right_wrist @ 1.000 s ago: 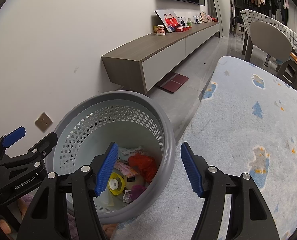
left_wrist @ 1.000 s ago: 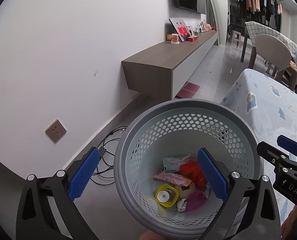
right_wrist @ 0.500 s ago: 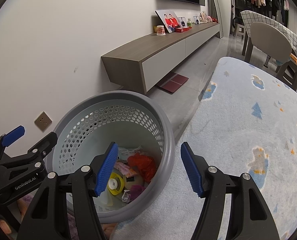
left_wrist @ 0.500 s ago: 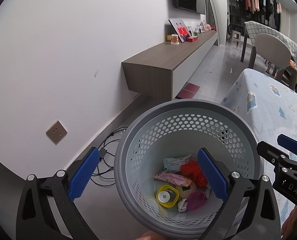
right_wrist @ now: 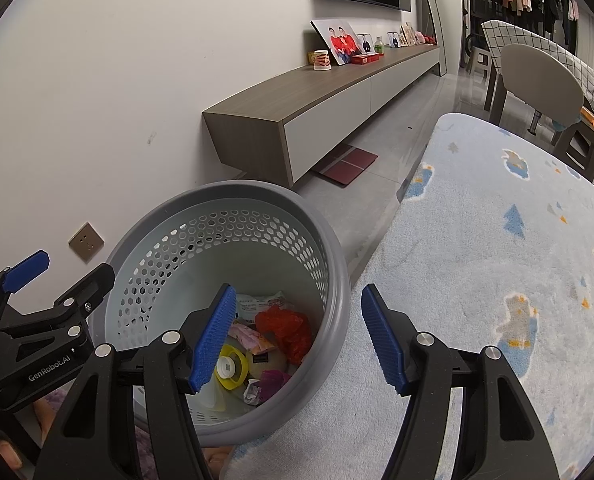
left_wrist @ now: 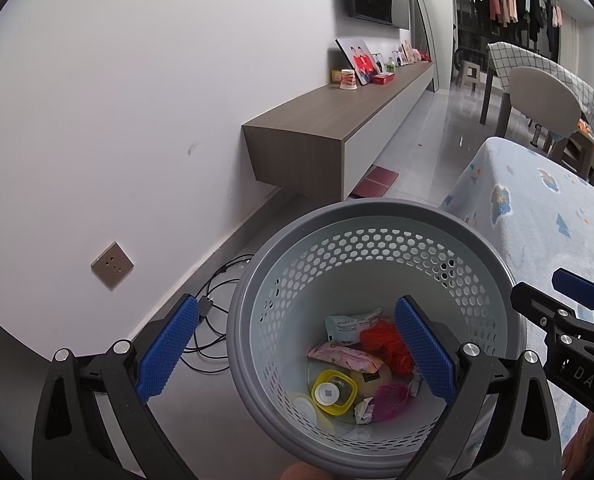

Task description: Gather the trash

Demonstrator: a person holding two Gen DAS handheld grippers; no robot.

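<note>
A grey perforated trash basket (left_wrist: 361,216) stands on the floor at the rug's edge; it also shows in the right wrist view (right_wrist: 339,268). It holds trash: a red wrapper (left_wrist: 381,338), a pink packet (left_wrist: 345,358), a yellow-lidded container (left_wrist: 331,394), a white-green packet (left_wrist: 347,324) and a purple wrapper (left_wrist: 389,400). My left gripper (left_wrist: 297,354) is open and empty, its jaws astride the basket's left wall. My right gripper (right_wrist: 297,336) is open and empty, its jaws astride the basket's right rim.
A light blue patterned rug (right_wrist: 497,260) lies right of the basket. A low wall cabinet (left_wrist: 337,128) with photo frames and a paper cup runs along the white wall. Black cables (left_wrist: 217,312) and a wall socket (left_wrist: 112,265) are to the left. Dining chairs (right_wrist: 537,80) stand behind.
</note>
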